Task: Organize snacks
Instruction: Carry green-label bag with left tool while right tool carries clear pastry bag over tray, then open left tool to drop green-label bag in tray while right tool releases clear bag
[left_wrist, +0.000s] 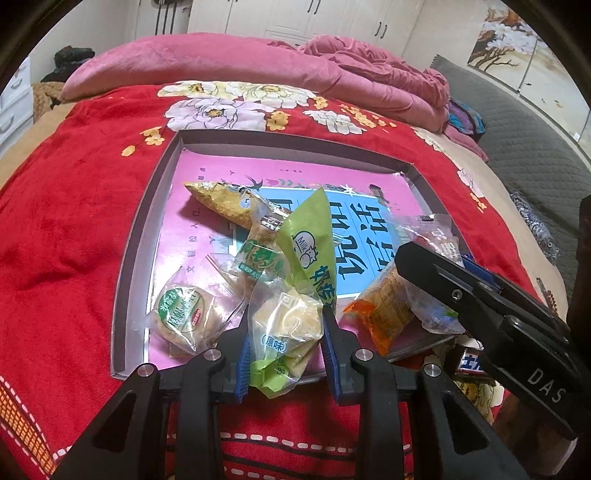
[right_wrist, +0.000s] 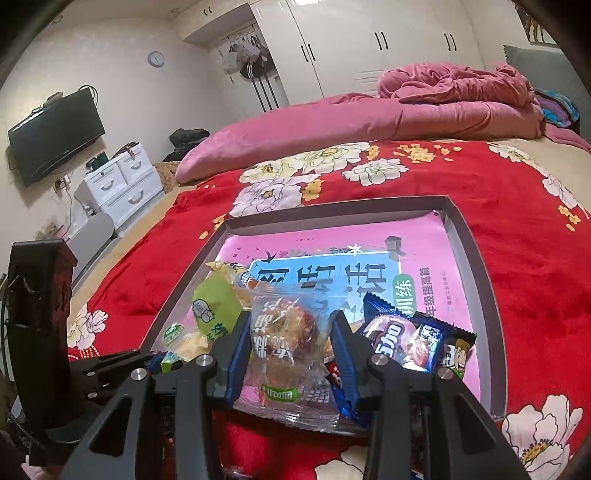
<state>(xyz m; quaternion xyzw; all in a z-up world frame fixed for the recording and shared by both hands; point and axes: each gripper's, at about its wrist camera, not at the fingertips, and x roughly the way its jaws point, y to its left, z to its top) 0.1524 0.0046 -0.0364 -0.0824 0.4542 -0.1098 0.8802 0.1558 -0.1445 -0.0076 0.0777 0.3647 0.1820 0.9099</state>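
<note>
A shallow grey box (left_wrist: 147, 221) with a pink book as its floor lies on the red flowered bedspread; it also shows in the right wrist view (right_wrist: 476, 258). My left gripper (left_wrist: 286, 332) is shut on a clear-and-green pack of pale cake (left_wrist: 284, 328) over the box's near edge. Around it lie a round green-label cake (left_wrist: 181, 314), a green milk pack (left_wrist: 310, 236), a golden pack (left_wrist: 221, 199) and an orange pack (left_wrist: 384, 306). My right gripper (right_wrist: 291, 332) is shut on a clear pack of brown snack (right_wrist: 288, 343). A dark blue pack (right_wrist: 413, 336) lies to its right.
A pink quilt (left_wrist: 258, 62) is heaped across the far side of the bed. A TV (right_wrist: 55, 136) and white drawers (right_wrist: 118, 184) stand off the bed's left side. A dark chocolate bar (left_wrist: 469, 362) lies outside the box near the right gripper's body (left_wrist: 498, 306).
</note>
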